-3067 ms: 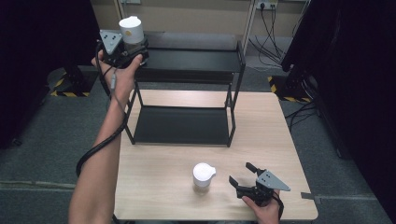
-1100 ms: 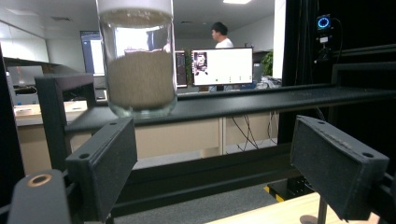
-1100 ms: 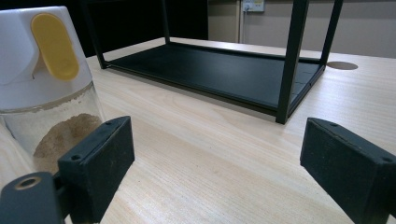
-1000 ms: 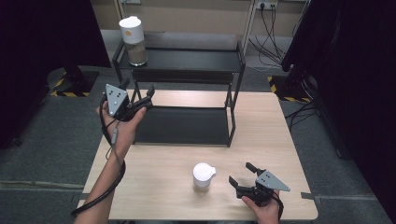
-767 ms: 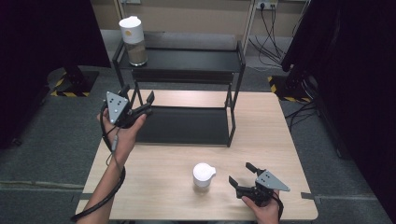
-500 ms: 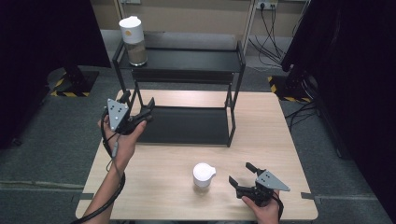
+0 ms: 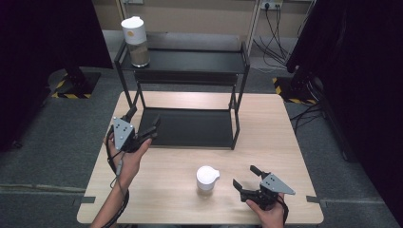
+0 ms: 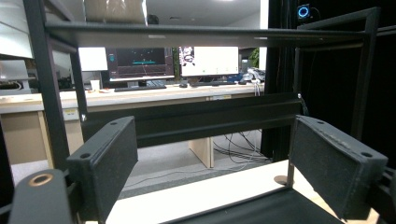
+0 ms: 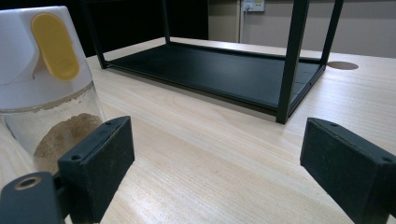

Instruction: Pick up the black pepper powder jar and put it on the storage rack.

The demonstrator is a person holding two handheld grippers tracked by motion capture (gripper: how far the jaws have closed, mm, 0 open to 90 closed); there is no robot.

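A white-capped jar of brown powder (image 7: 135,42) stands on the left end of the black rack's top shelf (image 7: 190,61). A second jar (image 7: 206,179) with a white cap and yellow tab (image 9: 46,70) stands on the table near the front. My left gripper (image 7: 142,122) is open and empty at the rack's front left corner, just above its lower shelf (image 8: 261,207). Low at the table's front right, my right gripper (image 7: 246,179) rests open, a short way right of the second jar, with nothing between its pads.
The two-shelf black rack's lower shelf (image 7: 190,127) lies bare on the wooden table (image 7: 266,142). Black posts (image 9: 292,60) frame it. Dark curtains hang at both sides, cables and a wall socket (image 7: 272,5) behind.
My left gripper has let go of the jar on the top shelf and come down toward me to the rack's front left corner. The right gripper has stayed still.
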